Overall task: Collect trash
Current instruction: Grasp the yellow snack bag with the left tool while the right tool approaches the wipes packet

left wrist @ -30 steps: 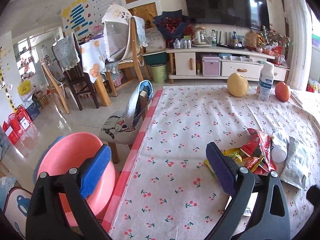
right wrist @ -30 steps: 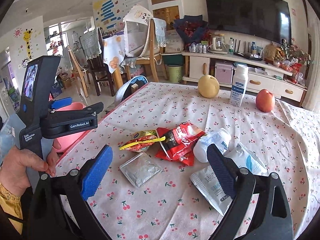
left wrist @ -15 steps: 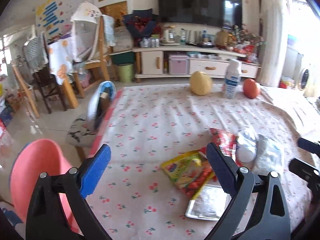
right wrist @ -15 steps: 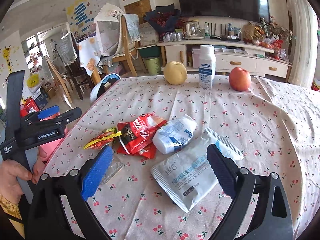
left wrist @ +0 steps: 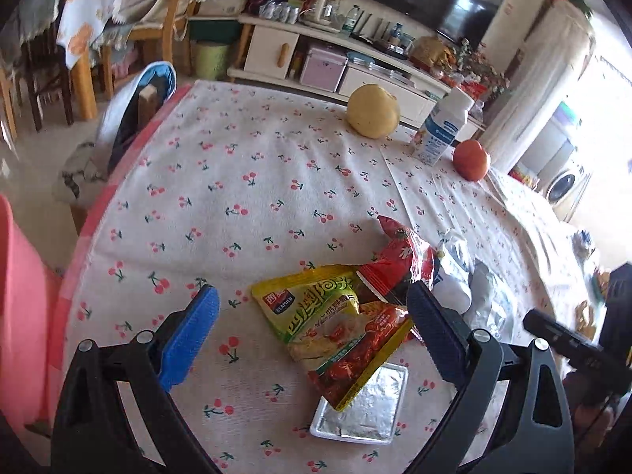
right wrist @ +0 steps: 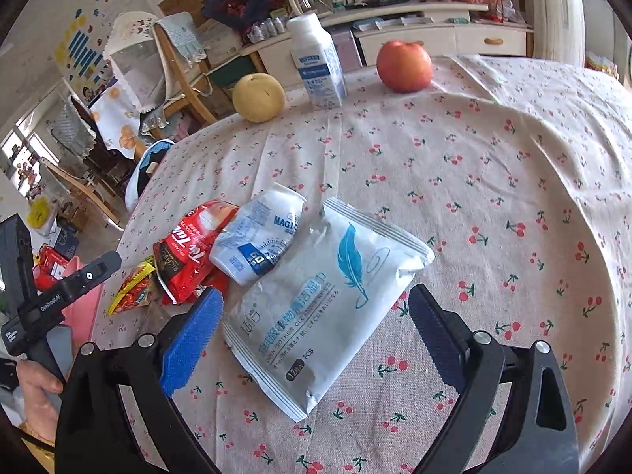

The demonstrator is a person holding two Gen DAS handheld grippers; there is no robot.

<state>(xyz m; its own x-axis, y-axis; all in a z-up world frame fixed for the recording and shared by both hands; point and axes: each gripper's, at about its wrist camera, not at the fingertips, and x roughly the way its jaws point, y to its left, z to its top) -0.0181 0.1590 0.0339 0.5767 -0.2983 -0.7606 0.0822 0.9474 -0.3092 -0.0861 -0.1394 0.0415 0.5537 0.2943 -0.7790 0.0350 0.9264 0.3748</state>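
Currently, trash lies heaped near the table's left edge, on the cherry-print cloth: yellow packet marked "STAMILD", red packet with partial "Tai", crumpled white wrapper reading "MAGIC", wipes pack marked "CLOTHES CLEANING WIPES" and "12 PCS", foil tray. Left gripper jaws apart, straddling the yellow packet; right gripper jaws apart around the wipes pack. Advice: lower each until pads flank a raised fold, then close, avoiding cloth. Left handle reads "GenRobot.AI".
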